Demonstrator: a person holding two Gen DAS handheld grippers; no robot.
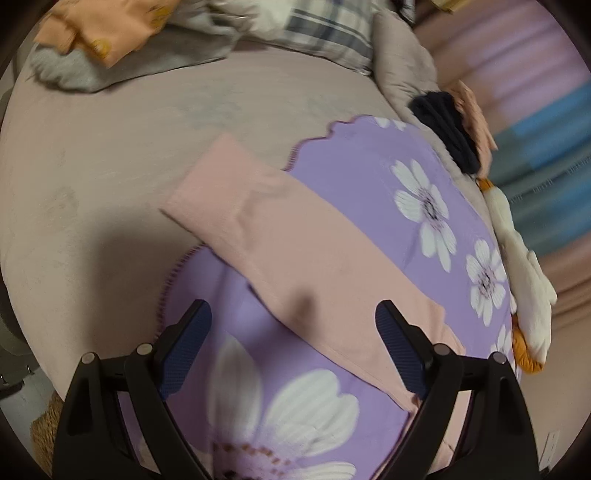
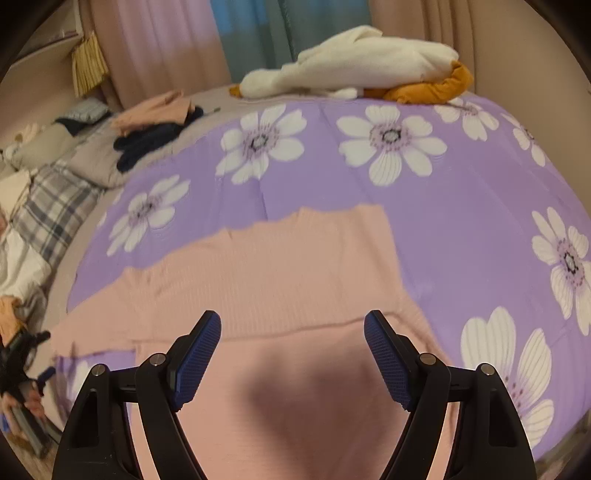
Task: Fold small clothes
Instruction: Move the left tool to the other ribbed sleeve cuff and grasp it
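Note:
A pink ribbed garment lies flat on a purple blanket with white flowers on a bed. In the left wrist view a long pink part of it runs diagonally from the bare sheet onto the blanket. My left gripper is open and empty, hovering over the near end of that strip. My right gripper is open and empty, just above the garment's body, with its shadow on the cloth below.
A white and orange plush duck lies at the blanket's far edge. Folded pink and navy clothes sit to the left. A plaid pillow, grey cloth and orange cloth lie at the head of the bed. Curtains hang behind.

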